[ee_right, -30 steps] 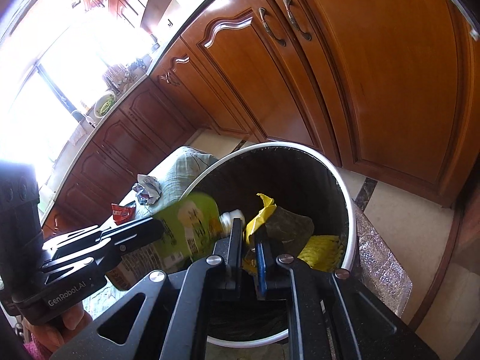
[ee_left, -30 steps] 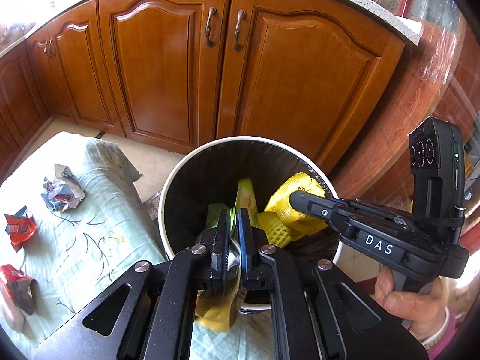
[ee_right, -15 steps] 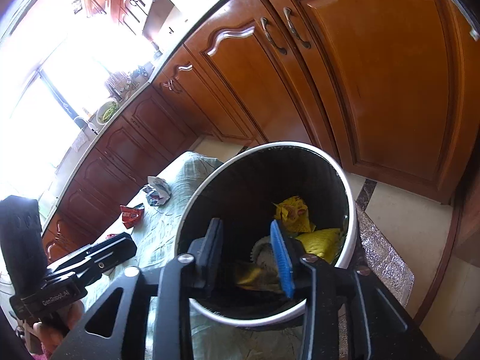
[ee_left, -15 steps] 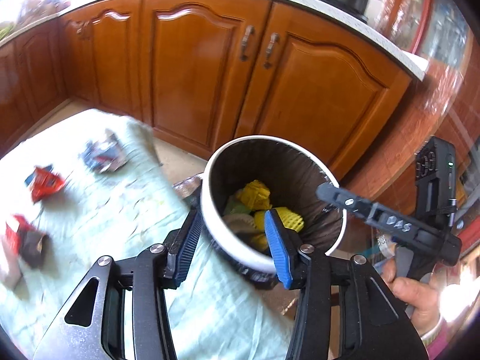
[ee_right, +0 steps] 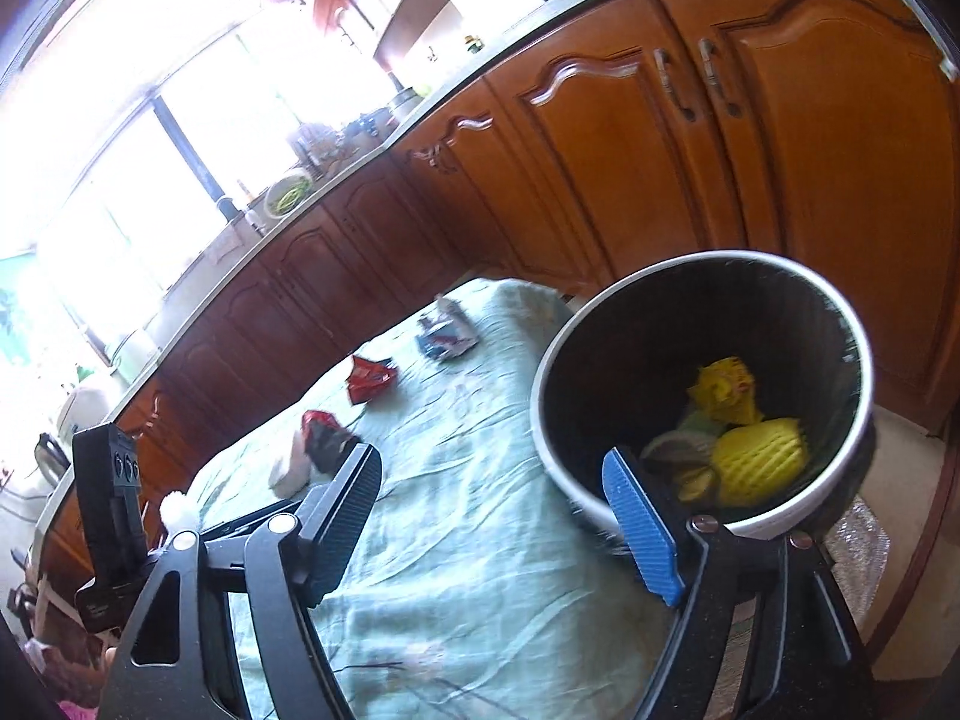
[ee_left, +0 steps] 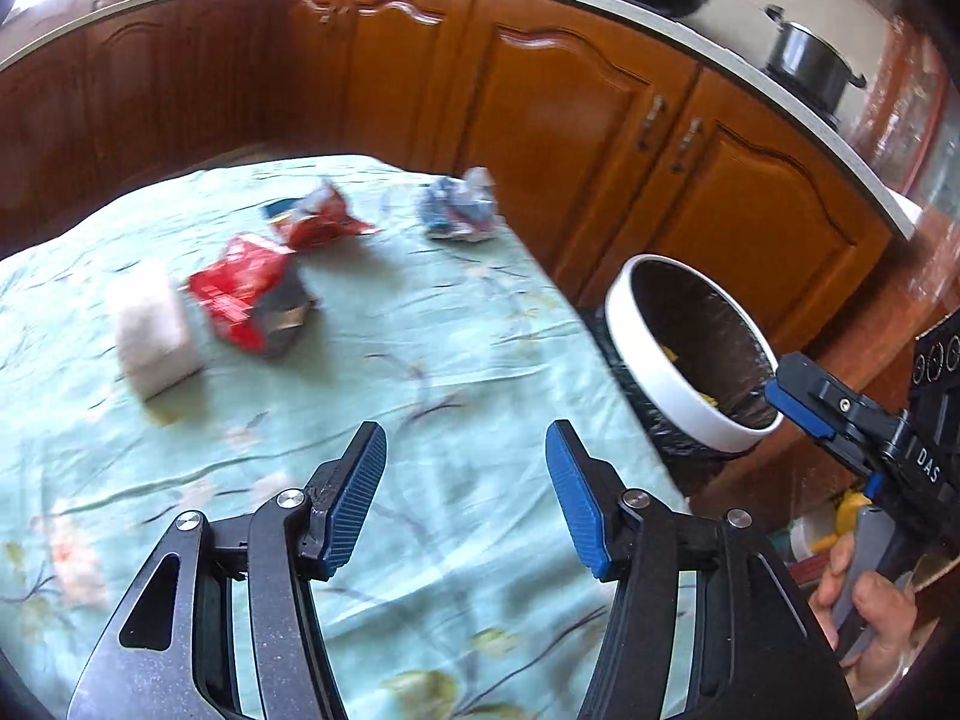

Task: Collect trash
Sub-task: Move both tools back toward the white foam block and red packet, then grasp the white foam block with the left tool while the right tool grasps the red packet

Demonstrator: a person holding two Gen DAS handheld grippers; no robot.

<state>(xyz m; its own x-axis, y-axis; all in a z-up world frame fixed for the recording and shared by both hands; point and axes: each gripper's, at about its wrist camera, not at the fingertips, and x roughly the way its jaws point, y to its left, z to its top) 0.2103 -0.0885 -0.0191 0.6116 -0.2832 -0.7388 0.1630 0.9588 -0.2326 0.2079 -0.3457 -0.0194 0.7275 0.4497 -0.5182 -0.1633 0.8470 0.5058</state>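
Observation:
My left gripper (ee_left: 465, 456) is open and empty above the green floral tablecloth (ee_left: 420, 360). On the cloth lie a white crumpled tissue (ee_left: 153, 333), a red and grey wrapper (ee_left: 252, 297), a red wrapper (ee_left: 318, 222) and a blue and white wrapper (ee_left: 459, 207). The white-rimmed trash bin (ee_left: 678, 378) with a black liner stands off the table's right edge. My right gripper (ee_right: 492, 498) is open and empty near the bin (ee_right: 852, 420), which holds yellow trash (ee_right: 756, 462). The same wrappers show in the right wrist view: red (ee_right: 369, 378), blue and white (ee_right: 444, 339).
Brown wooden cabinets (ee_left: 600, 120) run along the back under a pale countertop (ee_left: 690, 42) with a dark pot (ee_left: 810, 63). In the right wrist view a bright window (ee_right: 150, 150) lies beyond the counter. The bin stands between the table and the cabinets.
Both grippers opened and dropped their trash into the bin. The left one swung left and back over the table; the right one pulled back from the bin.

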